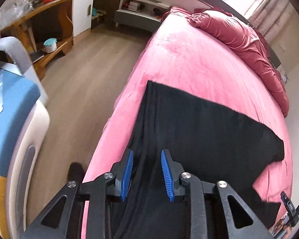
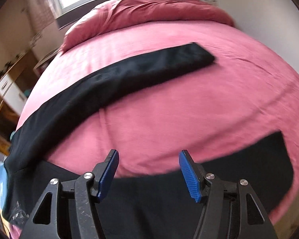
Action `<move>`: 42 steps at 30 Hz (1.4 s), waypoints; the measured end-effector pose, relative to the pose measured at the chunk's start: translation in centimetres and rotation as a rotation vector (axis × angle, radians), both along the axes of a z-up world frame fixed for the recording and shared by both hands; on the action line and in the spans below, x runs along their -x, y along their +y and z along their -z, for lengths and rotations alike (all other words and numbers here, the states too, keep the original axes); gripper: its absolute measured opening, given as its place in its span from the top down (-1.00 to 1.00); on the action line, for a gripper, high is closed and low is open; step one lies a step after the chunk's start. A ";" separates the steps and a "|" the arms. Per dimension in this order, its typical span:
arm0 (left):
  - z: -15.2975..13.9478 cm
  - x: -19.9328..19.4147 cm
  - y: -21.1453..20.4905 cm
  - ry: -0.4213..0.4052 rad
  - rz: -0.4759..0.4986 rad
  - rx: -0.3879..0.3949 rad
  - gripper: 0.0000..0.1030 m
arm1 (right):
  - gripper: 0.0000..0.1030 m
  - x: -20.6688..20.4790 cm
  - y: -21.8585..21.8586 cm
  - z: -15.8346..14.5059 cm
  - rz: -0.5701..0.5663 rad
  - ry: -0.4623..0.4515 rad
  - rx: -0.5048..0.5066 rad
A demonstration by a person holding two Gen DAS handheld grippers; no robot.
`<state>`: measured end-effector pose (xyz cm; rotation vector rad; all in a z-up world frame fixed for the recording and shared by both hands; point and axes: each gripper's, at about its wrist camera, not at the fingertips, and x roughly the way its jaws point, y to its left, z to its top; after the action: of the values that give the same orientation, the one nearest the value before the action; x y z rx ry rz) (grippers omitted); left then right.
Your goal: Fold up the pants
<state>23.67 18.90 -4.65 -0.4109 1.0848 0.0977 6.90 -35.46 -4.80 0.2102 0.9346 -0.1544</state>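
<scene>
Black pants [image 1: 205, 123] lie on a pink bed [image 1: 189, 63]. In the right wrist view one leg [image 2: 141, 69] stretches flat across the bed towards the far right, and the other leg [image 2: 249, 159] lies along the near edge. My left gripper [image 1: 146, 155] sits low over the pants near the bed's left edge, with a ridge of black fabric running between its partly closed blue pads [image 1: 127, 175]; whether they pinch it I cannot tell. My right gripper [image 2: 148, 155] is open and empty above the near part of the pants.
A crumpled dark-pink duvet [image 1: 245, 39] lies at the head of the bed. Left of the bed are wooden floor [image 1: 85, 75], a wooden desk [image 1: 39, 16], a white cabinet [image 1: 82, 4] and a blue and white object [image 1: 12, 107]. A dark shoe [image 1: 75, 171] is on the floor.
</scene>
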 end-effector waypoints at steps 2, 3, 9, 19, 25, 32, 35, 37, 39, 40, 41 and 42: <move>0.7 -2.0 -0.1 0.020 -0.005 -0.006 0.42 | -0.23 -1.9 1.4 0.1 -0.040 0.009 -0.010; 1.1 -2.9 -0.2 0.028 -0.011 -0.009 0.42 | -0.24 -3.1 2.0 0.1 -0.064 0.014 -0.013; 3.1 -7.7 -1.3 0.054 0.001 -0.045 0.36 | -0.24 -9.5 3.9 0.2 -0.119 0.029 -0.030; 5.5 -13.1 -1.5 0.085 0.005 -0.091 0.35 | -0.28 -21.9 7.5 -0.3 -0.173 0.050 0.040; 6.2 -15.2 -1.1 0.085 0.026 -0.105 0.35 | -0.29 -28.0 9.3 1.4 -0.173 0.097 0.048; 6.3 -15.5 -2.1 0.053 0.081 -0.187 0.39 | -0.19 -32.4 10.8 5.2 -0.160 0.213 0.080; 6.1 -15.3 -2.5 0.036 0.095 -0.212 0.50 | 0.39 -32.3 11.8 5.4 -0.210 0.185 0.101; 5.7 -14.9 -2.4 0.025 0.083 -0.207 0.54 | 0.91 -32.2 11.6 4.7 -0.216 0.166 0.082; 5.0 -14.4 -2.2 0.003 0.068 -0.170 0.67 | 0.91 -31.6 11.4 3.8 -0.225 0.138 0.084; 4.5 -14.2 -2.1 -0.009 0.064 -0.160 0.83 | 0.91 -31.2 11.4 3.1 -0.232 0.119 0.087; 3.9 -13.8 -2.0 -0.030 0.064 -0.139 0.83 | 0.92 -30.5 11.0 2.7 -0.233 0.107 0.084; 3.3 -13.5 -1.9 -0.049 0.074 -0.120 0.87 | 1.00 -30.1 10.7 2.1 -0.234 0.090 0.080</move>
<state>37.20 17.04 -7.93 -0.2638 1.0395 0.0865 37.00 -24.72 -6.86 0.0192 1.0333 0.0154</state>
